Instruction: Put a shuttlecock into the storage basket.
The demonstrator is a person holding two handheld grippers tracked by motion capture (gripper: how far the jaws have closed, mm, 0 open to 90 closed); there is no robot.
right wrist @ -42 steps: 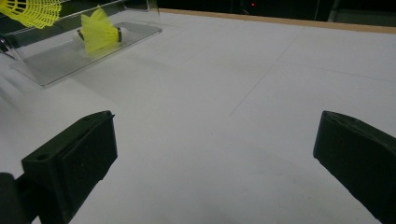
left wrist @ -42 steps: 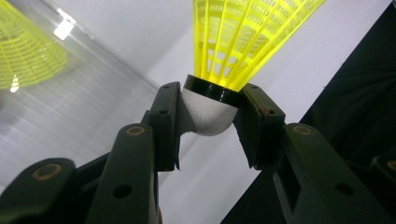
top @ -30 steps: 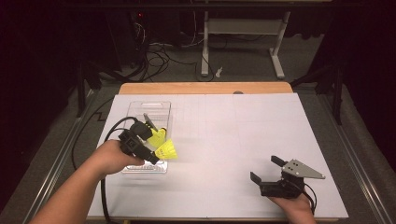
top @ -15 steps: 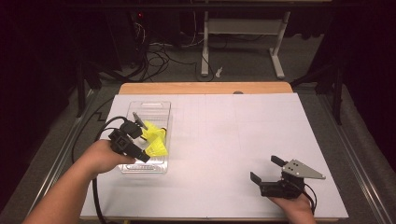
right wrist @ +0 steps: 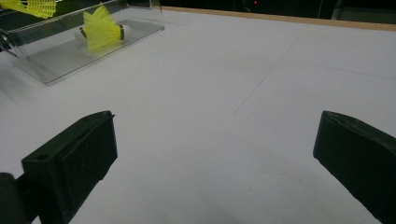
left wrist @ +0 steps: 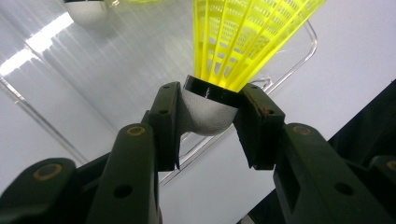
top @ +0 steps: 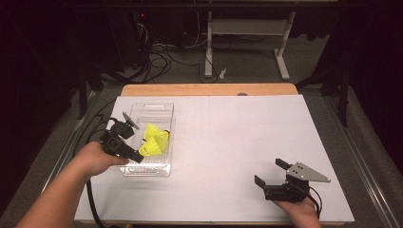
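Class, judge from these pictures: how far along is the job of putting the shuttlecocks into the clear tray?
Done: one yellow shuttlecock already lies in the clear tray. In hand: the left tool grips a second shuttlecock by its cork base, above the tray. Left: setting it down and releasing. The right tool rests open on the white table.

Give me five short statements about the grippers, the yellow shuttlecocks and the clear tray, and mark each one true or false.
1. The left gripper grips a yellow plastic shuttlecock by its white rounded cork. True.
2. The right gripper holds a shuttlecock. False: its jaws stand open and empty.
3. A second yellow shuttlecock lies in the clear plastic tray. True.
4. The tray sits on the right half of the white table sheet. False: it sits at the left.
5. The shuttlecocks are red. False: yellow.
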